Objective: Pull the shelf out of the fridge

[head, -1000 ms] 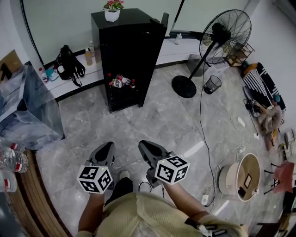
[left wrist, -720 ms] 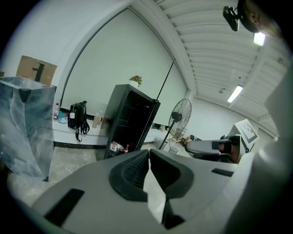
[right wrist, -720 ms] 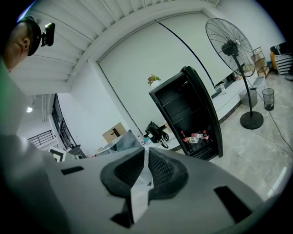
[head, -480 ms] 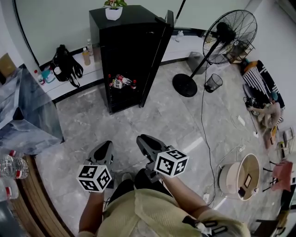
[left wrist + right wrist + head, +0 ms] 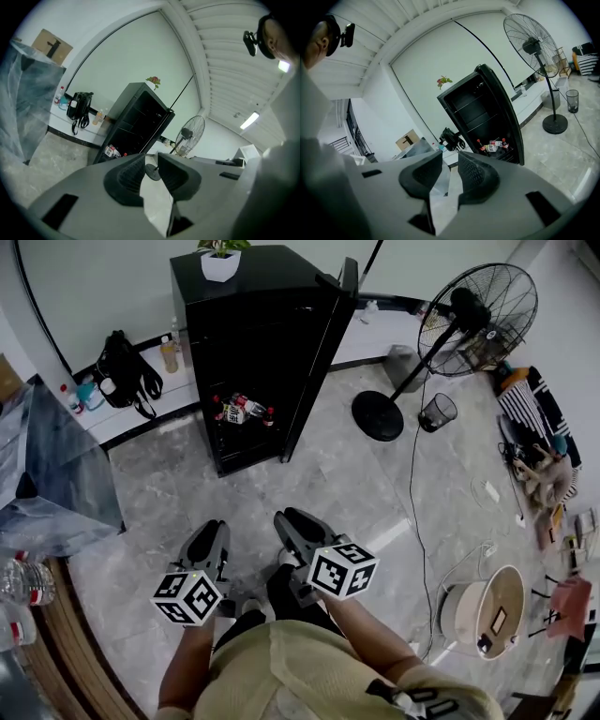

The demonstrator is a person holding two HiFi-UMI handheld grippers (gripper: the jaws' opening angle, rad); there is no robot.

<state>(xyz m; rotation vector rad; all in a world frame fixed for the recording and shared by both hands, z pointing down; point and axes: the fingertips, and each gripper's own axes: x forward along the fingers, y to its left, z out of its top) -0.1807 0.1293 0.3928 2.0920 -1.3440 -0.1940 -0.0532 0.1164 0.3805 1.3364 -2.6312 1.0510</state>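
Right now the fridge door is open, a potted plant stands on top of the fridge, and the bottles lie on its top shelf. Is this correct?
Not quite. The bottles lie near the bottom of the fridge, not on its top shelf; the right gripper view shows this. The door is open and the potted plant stands on top.

Far on my right a tall black fan (image 5: 473,315) stands on the grey marble floor (image 5: 328,474), and a small black waste bin (image 5: 438,412) is just beside its round base. Far on the left a black bag (image 5: 122,371) lies on a low white ledge (image 5: 141,416), with a bottle (image 5: 169,354) near it. Near on the left I see clear water bottles (image 5: 21,579), and near on the right a round white tub (image 5: 492,610).
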